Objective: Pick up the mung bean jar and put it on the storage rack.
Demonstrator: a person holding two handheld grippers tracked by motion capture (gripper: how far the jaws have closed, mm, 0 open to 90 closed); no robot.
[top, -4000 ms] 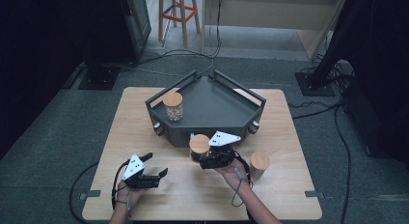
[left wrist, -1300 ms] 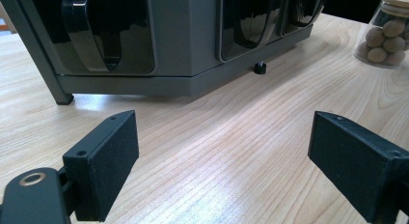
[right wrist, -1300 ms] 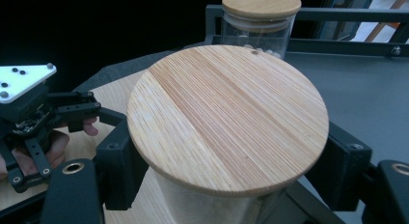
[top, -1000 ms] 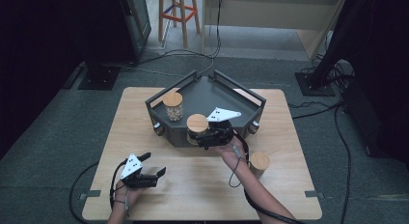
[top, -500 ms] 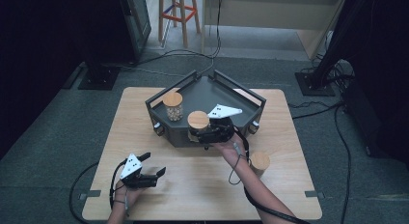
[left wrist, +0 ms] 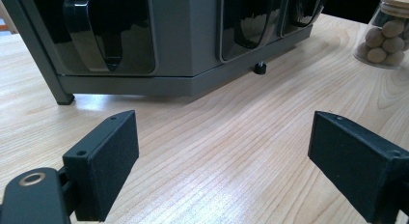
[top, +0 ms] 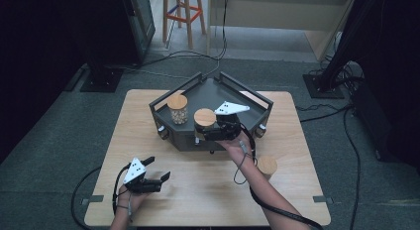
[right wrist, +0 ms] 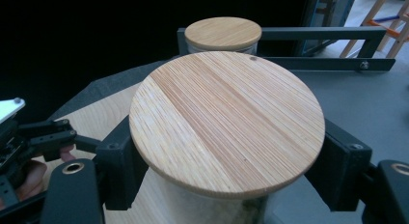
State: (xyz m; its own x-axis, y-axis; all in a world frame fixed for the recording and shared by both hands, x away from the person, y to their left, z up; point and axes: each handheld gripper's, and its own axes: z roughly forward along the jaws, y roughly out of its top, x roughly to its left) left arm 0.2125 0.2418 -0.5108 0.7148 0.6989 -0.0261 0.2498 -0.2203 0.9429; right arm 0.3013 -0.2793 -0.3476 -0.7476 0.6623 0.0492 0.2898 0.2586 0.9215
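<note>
Jar (right wrist: pixel 226 122) clamped between right gripper (top: pixel 218 132) jaws just under wooden lid, over tray (top: pixel 247 122) front edge. Likely rigid, smooth-sided, fragile glass; best held below lid, upright. Left gripper (top: pixel 161 179) wide open, empty, on table (left wrist: pixel 231 137).

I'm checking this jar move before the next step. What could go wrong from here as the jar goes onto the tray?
1. The right tool clamps the wooden-lidded jar just under its lid; if the grip slackens, the jar could slip down.
2. The held jar sits over the grey tray's front rim, so lowering too early could catch that rim and tip it.
3. Another jar already stands in the tray; pushing farther in could knock it.
</note>
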